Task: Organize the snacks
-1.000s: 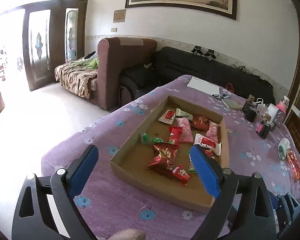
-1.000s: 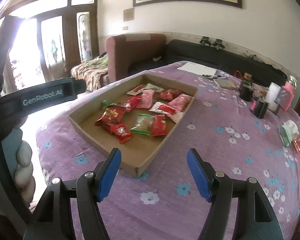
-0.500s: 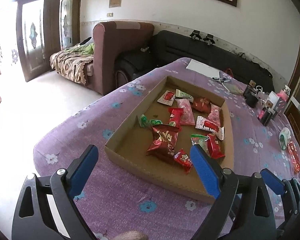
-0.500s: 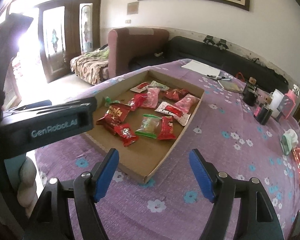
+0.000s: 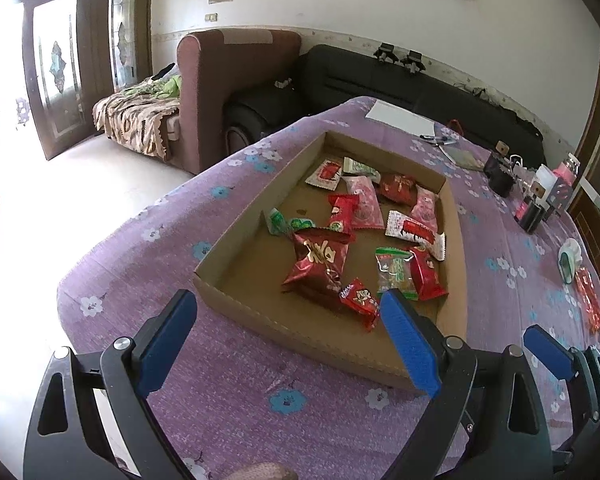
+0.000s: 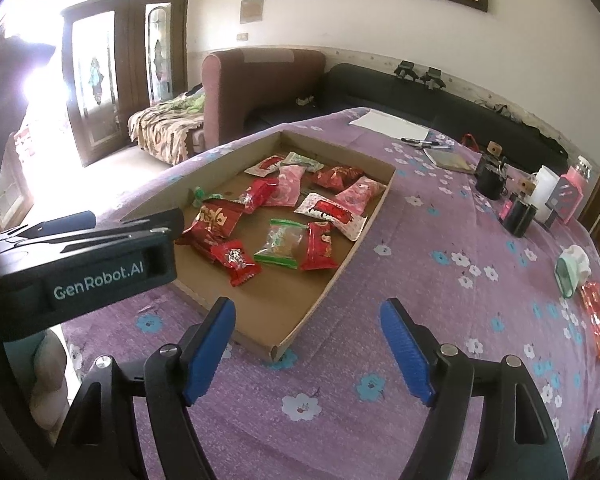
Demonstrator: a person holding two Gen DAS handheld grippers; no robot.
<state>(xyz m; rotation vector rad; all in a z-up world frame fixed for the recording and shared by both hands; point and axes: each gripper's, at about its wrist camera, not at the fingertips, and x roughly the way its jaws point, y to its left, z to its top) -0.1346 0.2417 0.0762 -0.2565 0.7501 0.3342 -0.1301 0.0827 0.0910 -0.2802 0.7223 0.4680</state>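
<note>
A shallow cardboard tray point(image 5: 236, 248) point(image 6: 340, 272) sits on the purple flowered tablecloth and holds several snack packets: a large red bag point(image 5: 318, 266) point(image 6: 214, 222), a clear green-edged packet point(image 5: 396, 274) point(image 6: 282, 244), pink packets point(image 5: 366, 208) and small red ones. My left gripper point(image 5: 288, 344) is open and empty, just short of the tray's near edge. My right gripper point(image 6: 308, 350) is open and empty over the cloth at the tray's near right corner. The left gripper's body point(image 6: 80, 264) shows at the left of the right wrist view.
A red packet point(image 6: 598, 322) and a white-green tape dispenser point(image 6: 572, 270) lie on the cloth at the right. Dark cups, a white cup and a pink jar point(image 6: 572, 192) stand at the back right. Paper and pens point(image 6: 388, 126) lie at the far end. Sofas stand behind the table.
Both grippers have moved forward and lower toward the tray, which now looks larger and nearer. Both stay open and empty. The snacks have not moved.
</note>
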